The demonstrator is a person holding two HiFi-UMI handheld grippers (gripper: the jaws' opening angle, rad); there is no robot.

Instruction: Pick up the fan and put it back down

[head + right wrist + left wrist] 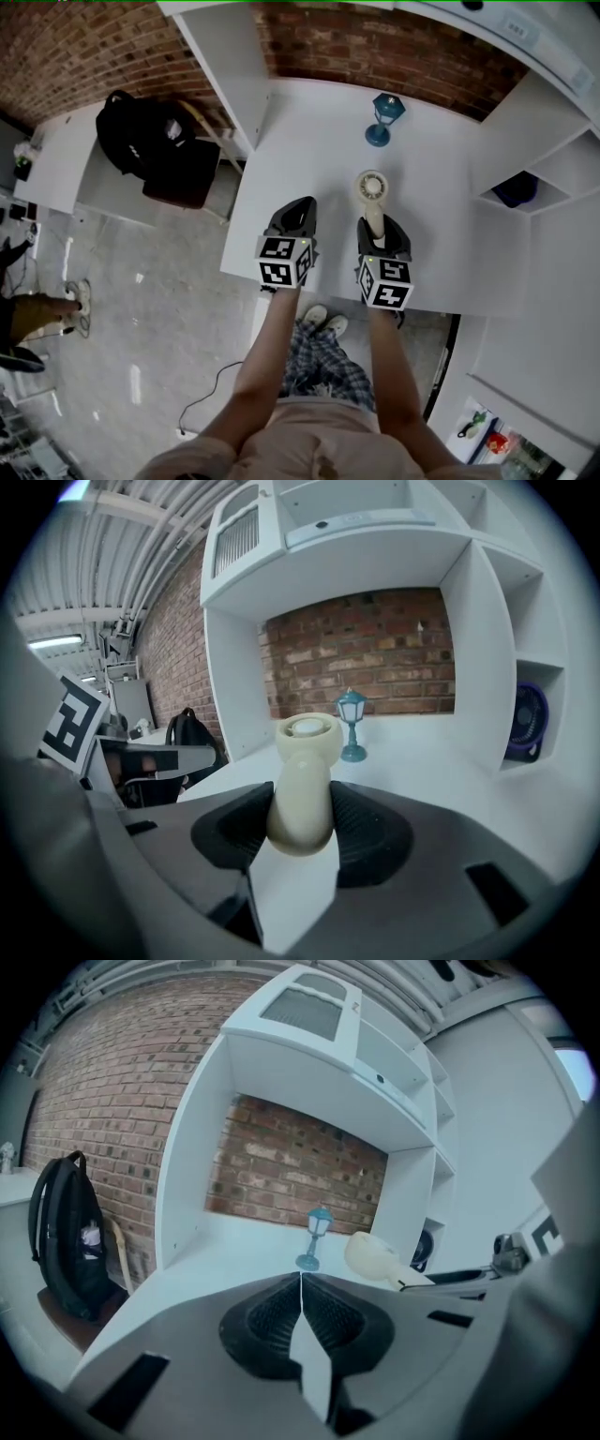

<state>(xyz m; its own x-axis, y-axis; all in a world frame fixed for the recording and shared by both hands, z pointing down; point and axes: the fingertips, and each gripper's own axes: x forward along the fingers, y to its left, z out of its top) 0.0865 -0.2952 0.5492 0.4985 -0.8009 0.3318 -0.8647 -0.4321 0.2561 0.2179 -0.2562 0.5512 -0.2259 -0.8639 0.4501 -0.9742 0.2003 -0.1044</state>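
Note:
The fan [373,195] is a small cream hand-held one with a round head and a thick handle. My right gripper [381,232] is shut on its handle [300,803], and the round head [307,733] sticks out past the jaws, just above the white desk [300,131]. My left gripper [295,217] hovers beside it to the left, its jaws pressed together with nothing between them [301,1283]. In the left gripper view the fan's head [375,1256] shows to the right.
A small blue lantern figure [382,117] stands further back on the desk. White shelf units rise at the left [225,56] and right, with a dark blue round thing [517,187] in a right cubby. A black backpack [141,136] rests on a chair left of the desk.

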